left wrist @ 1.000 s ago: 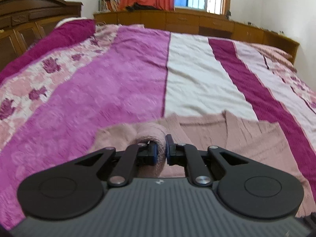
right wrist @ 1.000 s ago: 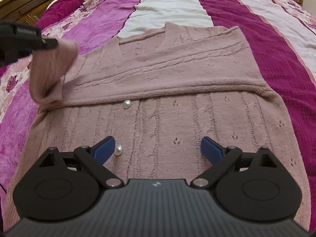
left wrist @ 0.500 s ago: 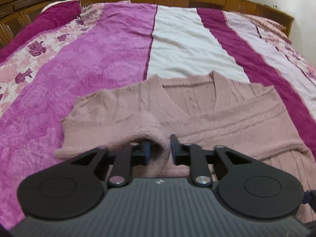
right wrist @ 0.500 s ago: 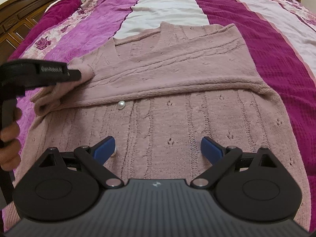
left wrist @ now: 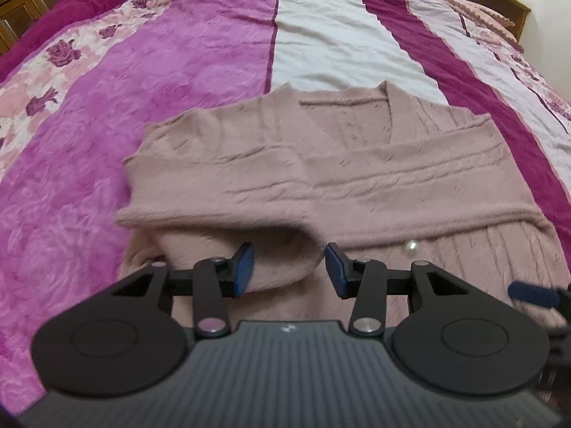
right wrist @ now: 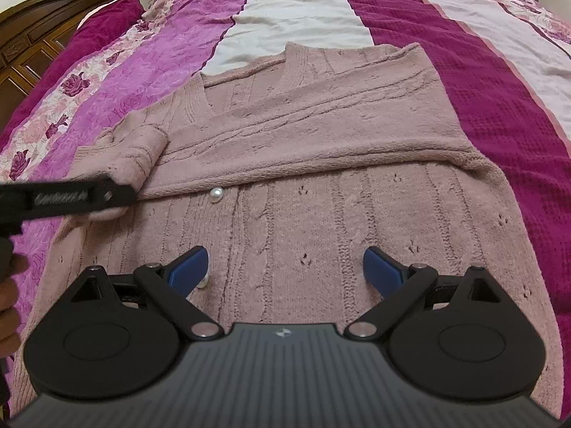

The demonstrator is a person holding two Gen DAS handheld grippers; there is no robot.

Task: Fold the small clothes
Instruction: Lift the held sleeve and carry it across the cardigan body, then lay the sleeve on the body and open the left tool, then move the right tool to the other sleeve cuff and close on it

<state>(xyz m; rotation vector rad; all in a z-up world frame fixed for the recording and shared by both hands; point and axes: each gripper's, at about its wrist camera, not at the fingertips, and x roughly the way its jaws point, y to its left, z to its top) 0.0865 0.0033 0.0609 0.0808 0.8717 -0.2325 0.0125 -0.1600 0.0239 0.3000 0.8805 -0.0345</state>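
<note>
At the far left of the right wrist view stands a dark wooden headboard point(right wrist: 53, 10), with a maroon pillow point(right wrist: 107, 18) beside it. The striped bedspread point(right wrist: 481, 82) runs in magenta, white and maroon bands away from the cameras. On it lies the pink knitted cardigan point(right wrist: 321, 214), spread flat with its neckline at the far end and its long axis along the stripes; both sleeves are folded across the chest. The left gripper point(left wrist: 289, 267) comes in from the left, jaws opening, the sleeve cuff point(left wrist: 278, 260) lying loose between the blue pads (neither presses on it). A pearl button point(right wrist: 216, 194) sits near the sleeve's edge. The right gripper point(right wrist: 285, 271) hovers over the lower body, fingers wide apart, gripping nothing.
</note>
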